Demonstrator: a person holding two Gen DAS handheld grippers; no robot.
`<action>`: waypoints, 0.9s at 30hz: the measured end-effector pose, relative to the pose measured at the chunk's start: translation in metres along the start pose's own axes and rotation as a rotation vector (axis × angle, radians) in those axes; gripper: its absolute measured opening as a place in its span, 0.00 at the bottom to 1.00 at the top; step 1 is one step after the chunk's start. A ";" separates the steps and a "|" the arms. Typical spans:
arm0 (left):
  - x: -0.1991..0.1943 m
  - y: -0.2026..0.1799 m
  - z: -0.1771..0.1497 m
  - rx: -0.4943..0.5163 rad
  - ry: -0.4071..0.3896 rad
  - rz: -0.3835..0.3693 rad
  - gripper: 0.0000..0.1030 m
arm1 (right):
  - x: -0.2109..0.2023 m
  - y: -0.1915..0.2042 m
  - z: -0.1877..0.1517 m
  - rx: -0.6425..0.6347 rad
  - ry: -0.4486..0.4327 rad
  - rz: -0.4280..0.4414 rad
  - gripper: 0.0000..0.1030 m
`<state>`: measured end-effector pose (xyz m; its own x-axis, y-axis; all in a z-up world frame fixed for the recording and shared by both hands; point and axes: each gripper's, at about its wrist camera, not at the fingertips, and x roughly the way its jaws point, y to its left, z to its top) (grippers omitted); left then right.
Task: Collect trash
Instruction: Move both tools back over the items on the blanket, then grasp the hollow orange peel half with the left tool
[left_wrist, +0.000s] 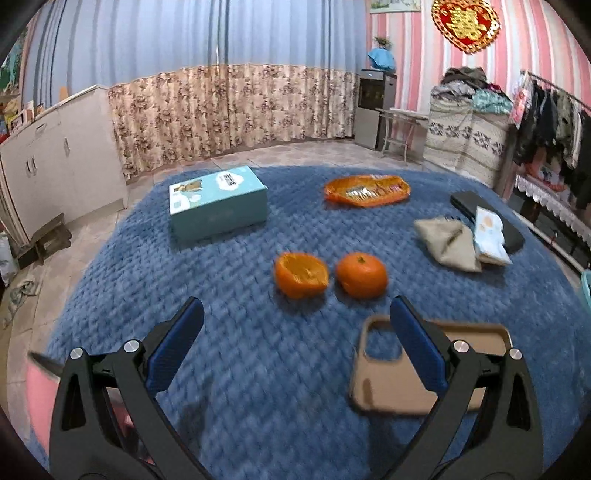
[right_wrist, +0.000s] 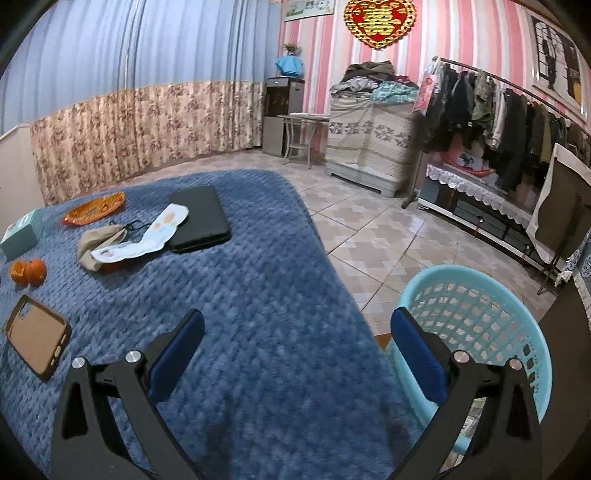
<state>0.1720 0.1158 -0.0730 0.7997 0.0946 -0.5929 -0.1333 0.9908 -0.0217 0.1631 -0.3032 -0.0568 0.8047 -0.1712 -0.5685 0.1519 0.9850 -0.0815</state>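
Closest in the left wrist view, the left claw (left_wrist: 295, 317) is spread wide and holds nothing, hovering over a surface covered by a blue knitted blanket (left_wrist: 240, 369). Its right finger overlaps a tan phone case (left_wrist: 399, 387) lying flat on the blanket. Just beyond the fingertips sit an empty orange peel (left_wrist: 301, 275), hollow side up, and a whole orange (left_wrist: 362, 275) right beside it, nearly touching. Farther right lie a crumpled beige cloth (left_wrist: 447, 240) and a white wrapper (left_wrist: 489, 236), the wrapper partly resting on a black flat case (left_wrist: 480, 210). Farther back are a teal box (left_wrist: 218, 203) on the left and an orange snack bag (left_wrist: 367, 190) in the middle.

In the right wrist view, the right claw (right_wrist: 297, 321) is also wide open and empty, above the blanket's near edge. A light blue plastic basket (right_wrist: 476, 314) stands on the tiled floor (right_wrist: 369, 229) just beside the surface, behind the right finger. The peel and orange appear small at the far left edge here, well apart from the basket.
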 end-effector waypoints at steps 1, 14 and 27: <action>0.008 0.002 0.003 -0.008 0.012 0.004 0.95 | 0.001 0.004 -0.001 -0.012 0.004 0.004 0.96; 0.072 0.000 0.014 -0.005 0.179 -0.049 0.62 | 0.012 0.019 -0.001 -0.025 0.044 0.037 0.96; 0.066 0.001 0.015 -0.023 0.139 -0.061 0.37 | 0.038 0.067 0.025 -0.020 0.079 0.153 0.96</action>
<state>0.2335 0.1247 -0.1005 0.7184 0.0185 -0.6954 -0.1018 0.9917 -0.0787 0.2185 -0.2440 -0.0635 0.7699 -0.0182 -0.6379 0.0191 0.9998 -0.0055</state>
